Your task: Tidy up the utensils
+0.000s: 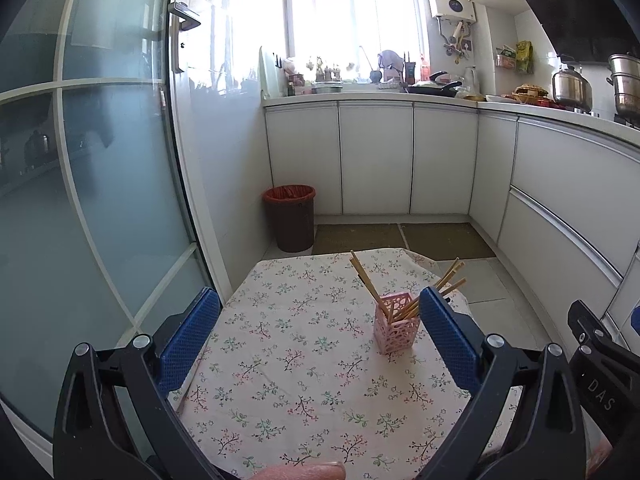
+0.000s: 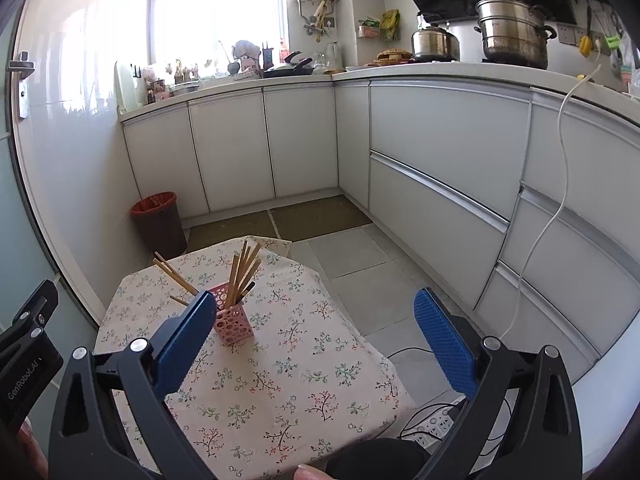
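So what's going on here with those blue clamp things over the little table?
A person holds a two-finger gripper in each hand above a small table with a flowered cloth. Both the left gripper and the right gripper are open and hold nothing. A pink holder stands on the cloth with wooden chopsticks leaning out of it in different directions. No loose utensils are visible on the cloth.

Ahead of me: bright window (image 1: 352, 8) over cluttered counter (image 1: 400, 98), white cabinets (image 2: 436, 168), grey floor tiles (image 2: 360, 256), brown bin (image 1: 291, 216), frosted glass door (image 1: 92, 160) on my left.
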Motion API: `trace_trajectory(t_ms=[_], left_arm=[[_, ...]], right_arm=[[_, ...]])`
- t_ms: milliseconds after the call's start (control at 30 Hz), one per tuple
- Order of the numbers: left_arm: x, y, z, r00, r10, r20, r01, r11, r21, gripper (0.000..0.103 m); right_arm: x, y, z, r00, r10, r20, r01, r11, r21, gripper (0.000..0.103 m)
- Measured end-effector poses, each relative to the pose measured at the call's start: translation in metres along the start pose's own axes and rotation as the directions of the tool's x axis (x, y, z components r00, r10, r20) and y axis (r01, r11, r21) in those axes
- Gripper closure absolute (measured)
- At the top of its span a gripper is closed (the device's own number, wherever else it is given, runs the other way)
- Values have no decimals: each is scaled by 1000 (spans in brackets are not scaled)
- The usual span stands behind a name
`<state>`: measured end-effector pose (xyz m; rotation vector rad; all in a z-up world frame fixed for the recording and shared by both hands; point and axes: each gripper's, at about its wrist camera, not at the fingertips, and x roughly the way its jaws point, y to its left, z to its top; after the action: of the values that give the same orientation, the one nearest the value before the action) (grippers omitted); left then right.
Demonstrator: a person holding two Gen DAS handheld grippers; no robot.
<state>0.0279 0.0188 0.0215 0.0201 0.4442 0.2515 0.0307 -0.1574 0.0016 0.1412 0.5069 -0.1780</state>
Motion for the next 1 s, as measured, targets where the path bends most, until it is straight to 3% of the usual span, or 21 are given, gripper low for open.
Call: trace_trajectory(t_ms=[1000], left_arm=[[7, 4, -1, 999, -24, -37, 24, 1000, 3, 7]], right_arm=[[1, 7, -4, 999, 29, -30, -28, 1000, 14, 7]])
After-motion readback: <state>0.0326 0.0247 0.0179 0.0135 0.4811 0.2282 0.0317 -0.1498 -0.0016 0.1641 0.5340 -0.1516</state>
